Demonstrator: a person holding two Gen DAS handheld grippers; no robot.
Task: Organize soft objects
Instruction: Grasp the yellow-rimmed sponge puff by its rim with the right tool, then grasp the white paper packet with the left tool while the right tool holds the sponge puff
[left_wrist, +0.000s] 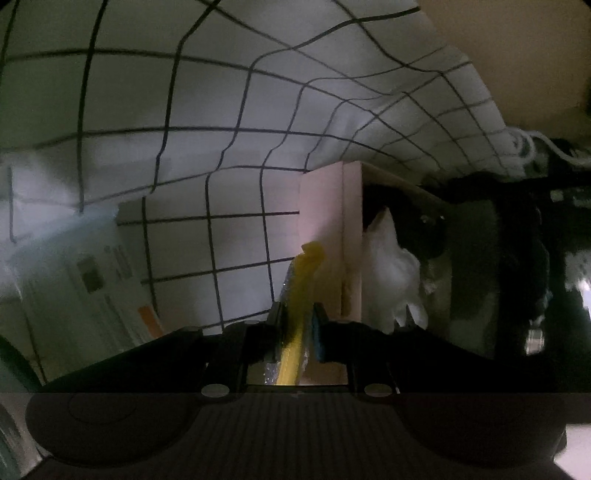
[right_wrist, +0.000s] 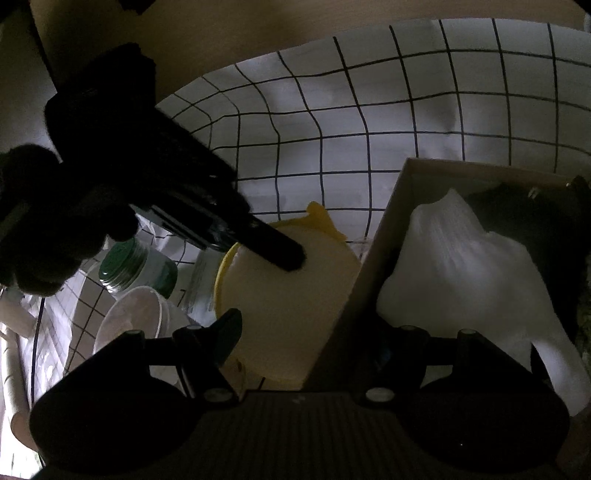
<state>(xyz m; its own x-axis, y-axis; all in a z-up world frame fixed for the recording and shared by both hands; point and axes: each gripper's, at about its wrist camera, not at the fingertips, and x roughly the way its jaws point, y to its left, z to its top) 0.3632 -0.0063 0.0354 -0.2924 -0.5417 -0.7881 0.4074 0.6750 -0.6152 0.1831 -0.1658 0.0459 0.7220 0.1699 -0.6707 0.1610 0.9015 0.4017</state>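
A flat, round yellow soft item (left_wrist: 301, 288) stands edge-on between the pads of my left gripper (left_wrist: 297, 325), which is shut on it. From the right wrist view the same yellow item (right_wrist: 295, 295) shows a pale round face, with the dark left gripper (right_wrist: 284, 256) reaching onto it from the upper left. A cardboard box (right_wrist: 373, 251) stands just right of it and holds a white soft bundle (right_wrist: 461, 266) and a black soft thing (right_wrist: 524, 210). My right gripper (right_wrist: 314, 339) is open, and its jaws straddle the box's left wall.
A white cloth with a black grid (right_wrist: 369, 129) covers the surface. A green-capped jar (right_wrist: 129, 266) and a clear plastic cup (right_wrist: 136, 317) lie left of the yellow item. A white printed package (left_wrist: 81, 273) sits at the left. The box wall (left_wrist: 325, 229) rises close ahead.
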